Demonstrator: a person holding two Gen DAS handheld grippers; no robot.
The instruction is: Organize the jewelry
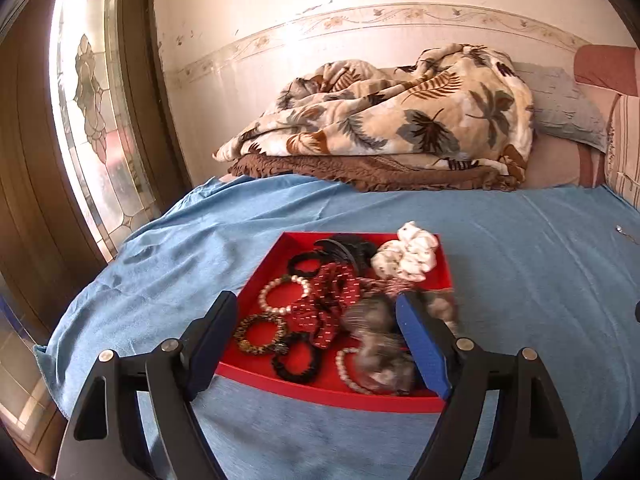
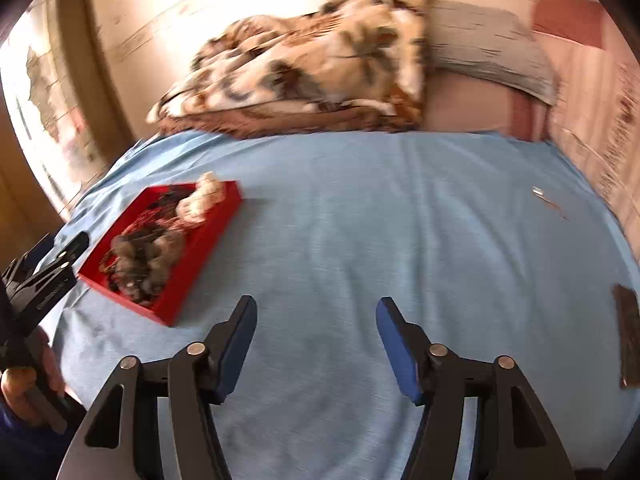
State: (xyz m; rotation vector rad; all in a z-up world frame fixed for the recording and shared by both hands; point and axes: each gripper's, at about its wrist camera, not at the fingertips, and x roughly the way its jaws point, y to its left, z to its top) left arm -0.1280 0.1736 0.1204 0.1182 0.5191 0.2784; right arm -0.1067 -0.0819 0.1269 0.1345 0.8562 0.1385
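Blue-padded fingers of the left gripper [image 1: 318, 316] fill the bottom of the left wrist view, spread wide with nothing pinched between them. Right past them sits the red tray [image 1: 320, 394] on the blue bedsheet [image 1: 520, 280], lower middle of the frame. It's pretty packed: a grey fuzzy scrunchie [image 1: 376, 344] looks blurred and sits just inside the right-hand finger, though I honestly can't tell if it's touching the pad. Next to it there's a red dotted bow [image 1: 332, 304], a pearl bracelet [image 1: 280, 294], a leopard-print hair tie [image 1: 260, 334], a black hair tie [image 1: 296, 362], and a white scrunchie [image 1: 412, 254] propped on the tray's far right corner. A black claw clip [image 1: 344, 246] lies at the back.

Over in the right wrist view, the right gripper [image 2: 316, 312] is also wide open and empty, hanging over bare sheet at bottom center. That same tray shows up at the left of that frame, well apart from it, with the left gripper and the hand [image 2: 24, 392] holding it at the far left edge. A dark flat strip [image 2: 628, 336] lies near the right edge, and something small and shiny [image 2: 540, 194] sits further up, too blurry to identify. A leaf-print blanket [image 1: 380, 116] is bunched up along the top.
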